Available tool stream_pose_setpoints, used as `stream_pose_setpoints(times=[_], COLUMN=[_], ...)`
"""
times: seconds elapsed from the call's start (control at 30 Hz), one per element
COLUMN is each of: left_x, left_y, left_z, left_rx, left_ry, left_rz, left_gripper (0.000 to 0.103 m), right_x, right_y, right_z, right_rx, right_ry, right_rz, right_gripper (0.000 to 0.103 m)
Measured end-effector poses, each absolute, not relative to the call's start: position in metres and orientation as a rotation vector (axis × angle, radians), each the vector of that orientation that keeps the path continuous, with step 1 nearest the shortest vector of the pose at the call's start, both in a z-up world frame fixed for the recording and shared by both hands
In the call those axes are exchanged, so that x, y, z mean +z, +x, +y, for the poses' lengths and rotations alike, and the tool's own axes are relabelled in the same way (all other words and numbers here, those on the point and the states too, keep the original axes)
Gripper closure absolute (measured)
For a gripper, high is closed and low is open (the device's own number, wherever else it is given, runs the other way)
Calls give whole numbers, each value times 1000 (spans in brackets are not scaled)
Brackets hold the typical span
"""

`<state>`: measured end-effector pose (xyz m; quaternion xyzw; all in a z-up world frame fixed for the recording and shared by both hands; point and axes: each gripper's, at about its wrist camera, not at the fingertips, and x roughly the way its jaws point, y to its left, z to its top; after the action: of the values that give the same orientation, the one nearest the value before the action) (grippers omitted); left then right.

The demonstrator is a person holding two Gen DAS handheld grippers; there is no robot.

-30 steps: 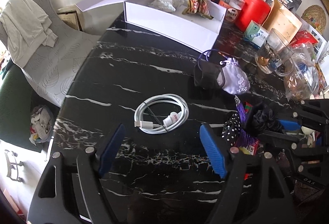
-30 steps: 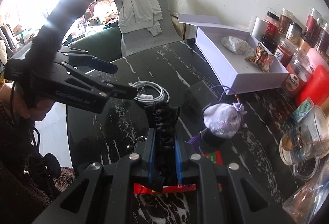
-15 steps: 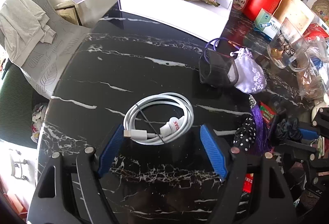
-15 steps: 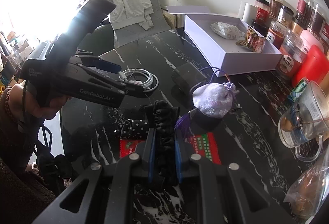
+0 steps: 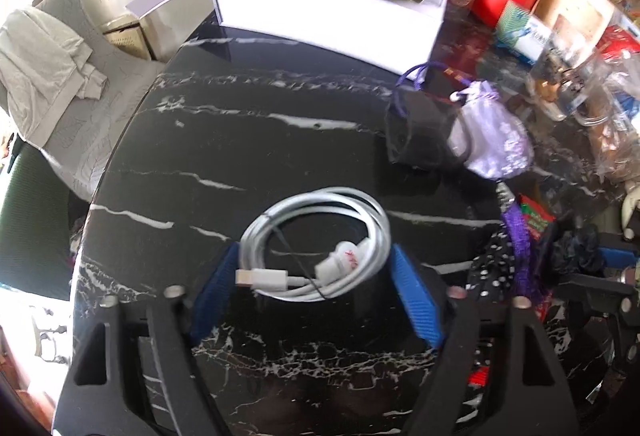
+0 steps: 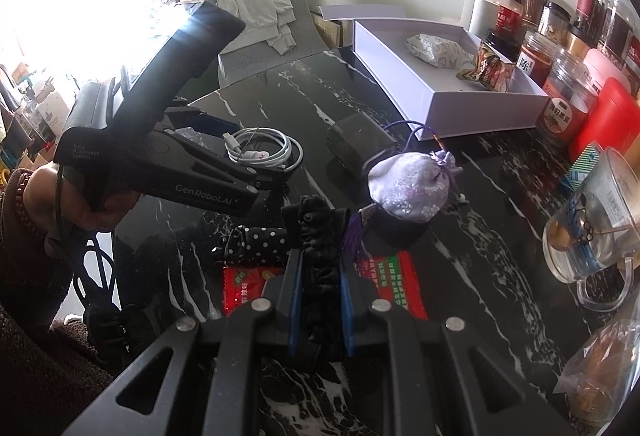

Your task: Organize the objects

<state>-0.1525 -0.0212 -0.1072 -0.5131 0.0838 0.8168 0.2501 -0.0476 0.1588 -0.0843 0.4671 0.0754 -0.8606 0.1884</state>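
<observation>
left view, left gripper [image 5: 316,288] wide but closing in a bit, coiled white cable [image 5: 316,244] on the table [image 5: 240,139] right between the pads, right view, right gripper [image 6: 320,284] clamped on a black scrunchie [image 6: 320,236], cable off to its upper left

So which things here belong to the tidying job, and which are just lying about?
In play:
- white coiled cable, between the open left gripper
- black scrunchie, clamped in the right gripper
- white box
- lilac pouch

Lying about:
- jars
- glass mug
- chair with clothes
</observation>
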Motion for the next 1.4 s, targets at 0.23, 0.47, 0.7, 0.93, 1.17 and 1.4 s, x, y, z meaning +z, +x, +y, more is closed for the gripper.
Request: stream_pose_setpoints(times=[0.23, 0.47, 0.7, 0.93, 1.17, 1.4], left_x=[-103, -81, -55, -25, 10, 42], left_y=[-147, -138, -125, -112, -104, -104], left_z=[-23, -31, -42, -54, -59, -60], left_rx=[2198, 2226, 2267, 2310, 2344, 2364], left_ry=[-1386, -1341, -1302, -1256, -1191, -1120], left_rz=[215, 211, 214, 195, 187, 181], left_gripper=[33, 33, 33, 33, 33, 33], right_x=[-87, -82, -68, -51, -30, -7], right_y=[-47, -45, -37, -31, -30, -32], right_z=[162, 160, 158, 153, 151, 151], right_rx=[-2423, -2432, -2462, -2485, -2515, -2553], right_ry=[1329, 1305, 1267, 1212, 1150, 1089], right_rz=[199, 208, 226, 268, 310, 341], right_gripper=[87, 87, 87, 87, 87, 87])
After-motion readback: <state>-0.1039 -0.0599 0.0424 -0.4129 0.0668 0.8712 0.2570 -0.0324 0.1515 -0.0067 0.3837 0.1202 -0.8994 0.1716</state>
